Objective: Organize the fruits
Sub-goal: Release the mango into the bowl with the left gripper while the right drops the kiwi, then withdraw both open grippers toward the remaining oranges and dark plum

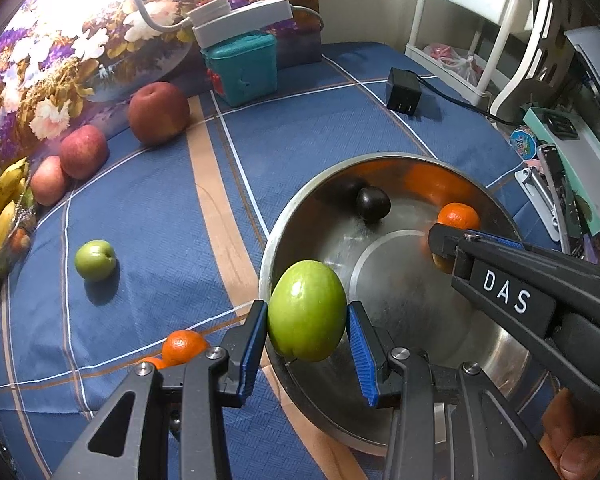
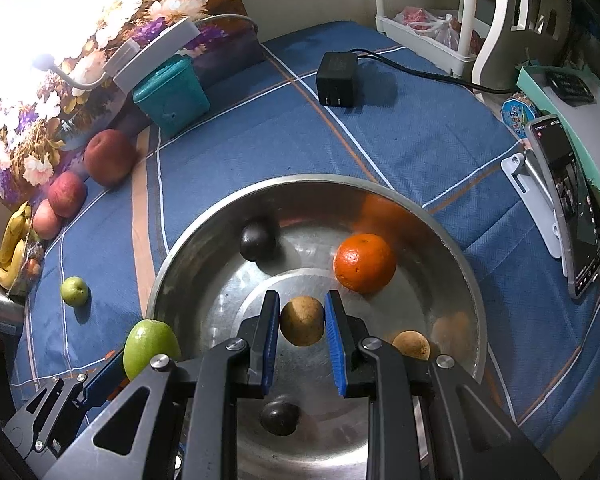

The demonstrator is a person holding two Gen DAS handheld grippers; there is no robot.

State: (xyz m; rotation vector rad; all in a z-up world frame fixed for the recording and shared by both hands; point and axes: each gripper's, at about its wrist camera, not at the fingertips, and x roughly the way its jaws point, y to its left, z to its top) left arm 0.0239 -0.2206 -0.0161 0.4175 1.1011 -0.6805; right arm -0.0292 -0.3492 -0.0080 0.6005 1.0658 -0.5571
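My jaws are both clamped on fruit above the steel bowl (image 2: 456, 236). At lower centre of the left wrist view, my left gripper (image 1: 307, 322) pinches a green apple (image 1: 306, 311) between its blue pads, hanging right over the bowl's near rim. At lower centre of the right wrist view, my right gripper (image 2: 302, 322) squeezes a small brown fruit (image 2: 302, 320) over the bowl's floor.

Already in the bowl, in the right wrist view: a dark plum (image 2: 279, 414) at the bottom of the frame, another brown fruit (image 2: 411, 345) at lower right, an orange (image 2: 365, 263) right of centre, and a second dark plum (image 2: 257, 242) toward the far wall.

Outside the bowl, on the blue plaid worktop (image 1: 160, 208) in the left wrist view: a mandarin (image 1: 184, 346) at lower left just beside my left gripper, a small green apple (image 1: 95, 260) at left, then three red apples (image 1: 84, 151) lined toward the upper left, with bananas (image 1: 2, 200) at the left edge.

I judge this the drop-off step. Next, the left gripper should move further inward past the rim, both should lower, and then open, so that neither fruit bounces out or strikes those already inside.
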